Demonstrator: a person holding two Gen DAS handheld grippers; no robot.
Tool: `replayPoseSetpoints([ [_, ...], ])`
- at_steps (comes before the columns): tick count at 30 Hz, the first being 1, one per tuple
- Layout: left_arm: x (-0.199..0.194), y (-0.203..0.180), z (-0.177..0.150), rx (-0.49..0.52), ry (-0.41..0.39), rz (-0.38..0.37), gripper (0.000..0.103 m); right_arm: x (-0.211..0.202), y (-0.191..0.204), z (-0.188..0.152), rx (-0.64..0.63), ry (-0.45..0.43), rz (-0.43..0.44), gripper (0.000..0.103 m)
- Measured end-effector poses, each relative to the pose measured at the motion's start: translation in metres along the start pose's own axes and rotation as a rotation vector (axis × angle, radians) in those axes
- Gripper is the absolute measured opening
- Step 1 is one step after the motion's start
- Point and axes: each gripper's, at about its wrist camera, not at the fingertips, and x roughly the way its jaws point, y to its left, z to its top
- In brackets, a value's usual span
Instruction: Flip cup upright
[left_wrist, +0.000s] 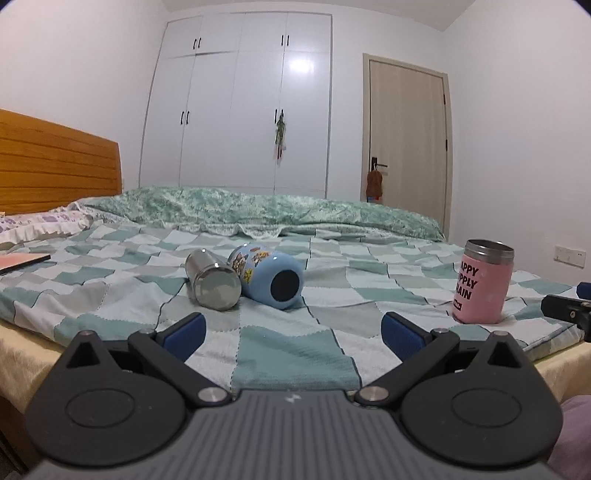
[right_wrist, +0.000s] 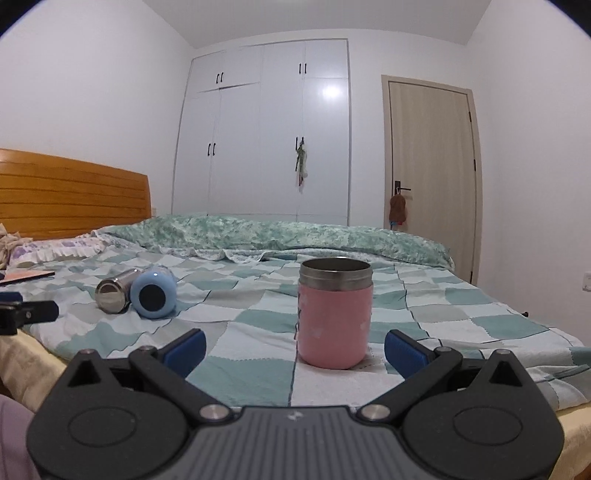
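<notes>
Cup (right_wrist: 334, 314) upright — just beyond right gripper (right_wrist: 294, 347).

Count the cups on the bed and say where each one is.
3. The steel cup and blue cup lie on their sides, side by side at the left. The pink cup stands upright at the right.

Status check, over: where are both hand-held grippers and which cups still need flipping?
Left hand-held gripper open, empty. Right hand-held gripper open, empty, facing upright pink cup. Steel cup and blue cup on their sides, touching. Nothing blocking.
</notes>
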Motion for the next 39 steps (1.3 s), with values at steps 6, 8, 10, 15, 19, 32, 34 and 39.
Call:
replayPoseSetpoints([
  [6,0.000,-0.005,-0.005,0.019,-0.018,0.003,0.103,0.001,-0.002,-0.005,0.003,-0.004,-0.025,0.103],
  [8,0.000,-0.004,-0.005,0.019,-0.009,0.002,0.103,-0.001,-0.003,-0.005,0.009,-0.016,-0.025,0.103],
  [10,0.001,-0.003,-0.005,0.013,-0.006,0.005,0.103,-0.002,-0.003,-0.005,0.012,-0.024,-0.026,0.103],
  [15,-0.001,-0.001,-0.006,0.004,-0.010,0.005,0.103,-0.006,-0.004,-0.006,0.012,-0.043,-0.028,0.103],
  [19,-0.001,-0.002,-0.006,0.005,-0.011,0.004,0.103,-0.007,-0.004,-0.006,0.012,-0.052,-0.030,0.103],
  [32,-0.002,-0.001,-0.006,0.005,-0.012,-0.001,0.103,-0.007,-0.005,-0.007,0.014,-0.060,-0.029,0.103],
  [34,-0.002,-0.001,-0.006,0.005,-0.013,-0.003,0.103,-0.007,-0.005,-0.007,0.014,-0.060,-0.029,0.103],
  [39,-0.002,-0.002,-0.005,0.005,-0.013,-0.006,0.103,-0.006,-0.004,-0.007,0.012,-0.058,-0.030,0.103],
])
